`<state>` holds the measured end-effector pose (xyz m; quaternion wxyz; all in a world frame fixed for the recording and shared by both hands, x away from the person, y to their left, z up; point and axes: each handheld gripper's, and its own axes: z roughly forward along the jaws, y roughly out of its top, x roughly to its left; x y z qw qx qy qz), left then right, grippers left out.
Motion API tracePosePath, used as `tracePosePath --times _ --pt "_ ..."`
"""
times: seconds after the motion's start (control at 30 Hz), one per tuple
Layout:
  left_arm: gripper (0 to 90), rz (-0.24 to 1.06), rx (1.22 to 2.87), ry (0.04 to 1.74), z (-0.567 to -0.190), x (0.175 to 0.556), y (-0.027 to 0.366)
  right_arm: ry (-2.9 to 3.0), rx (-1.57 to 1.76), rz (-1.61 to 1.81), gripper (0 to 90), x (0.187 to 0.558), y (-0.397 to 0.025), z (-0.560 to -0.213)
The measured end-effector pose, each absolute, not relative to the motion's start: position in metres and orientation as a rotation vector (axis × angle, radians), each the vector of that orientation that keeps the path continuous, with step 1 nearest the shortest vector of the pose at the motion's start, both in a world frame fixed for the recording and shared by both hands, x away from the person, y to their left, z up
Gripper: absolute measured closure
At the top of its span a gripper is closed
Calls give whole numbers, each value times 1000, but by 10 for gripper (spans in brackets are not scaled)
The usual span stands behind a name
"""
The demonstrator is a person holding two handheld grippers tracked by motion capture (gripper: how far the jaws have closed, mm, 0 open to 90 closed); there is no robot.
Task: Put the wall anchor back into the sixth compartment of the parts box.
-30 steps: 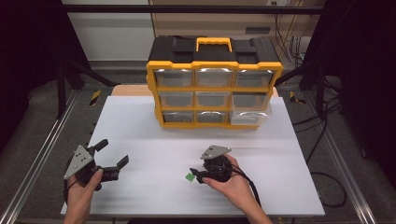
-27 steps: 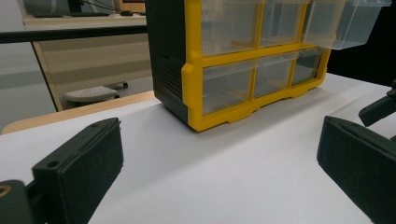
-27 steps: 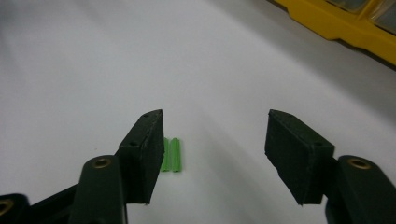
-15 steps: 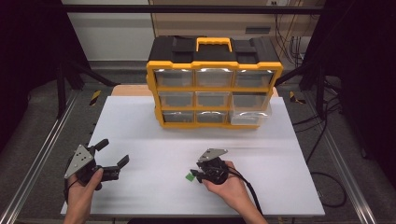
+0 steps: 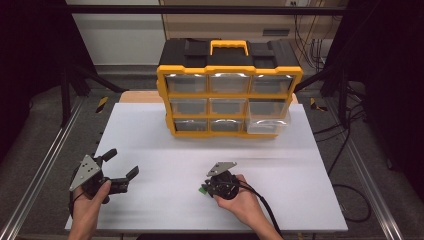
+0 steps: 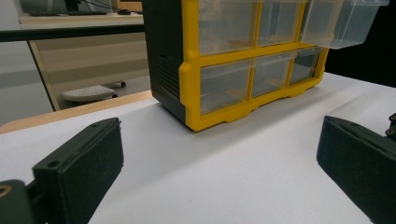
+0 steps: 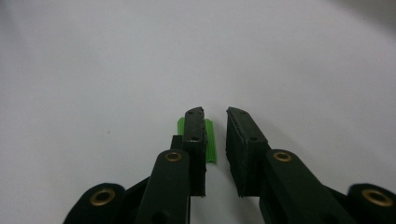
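A small green ribbed piece point(image 7: 210, 140) lies flat on the white table point(image 5: 300, 165). My right gripper point(image 7: 214, 113) hovers low over it with its jaws a narrow gap apart; the left jaw covers part of the piece and the jaws do not clamp it. From above, the right gripper point(image 5: 205, 186) points left at the green piece point(image 5: 201, 190). My left gripper point(image 5: 121, 162) is held near the table's front left, jaws spread wide with nothing between them. The left gripper point(image 6: 219, 140) faces the yellow and black drawer organizer point(image 6: 233, 70).
The drawer organizer point(image 5: 230, 100) stands at the back of the table, with clear drawers in three rows. Its lower right drawer point(image 5: 267, 122) is pulled out. A cable trails from the right gripper toward the front edge.
The right gripper has shifted slightly left and toward the front, down over the green piece. The left gripper has barely moved.
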<state>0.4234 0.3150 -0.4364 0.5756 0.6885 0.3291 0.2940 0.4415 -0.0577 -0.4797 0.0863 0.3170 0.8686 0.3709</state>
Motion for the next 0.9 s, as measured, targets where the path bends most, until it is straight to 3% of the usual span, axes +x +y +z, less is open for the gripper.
tracePosePath --times 0.53,0.9 --pt "7 684 1615 776 -437 424 315 2568 928 1115 846 444 -62 -481" --pt "7 689 1606 784 -436 424 316 2376 1002 1223 846 447 -102 -463"
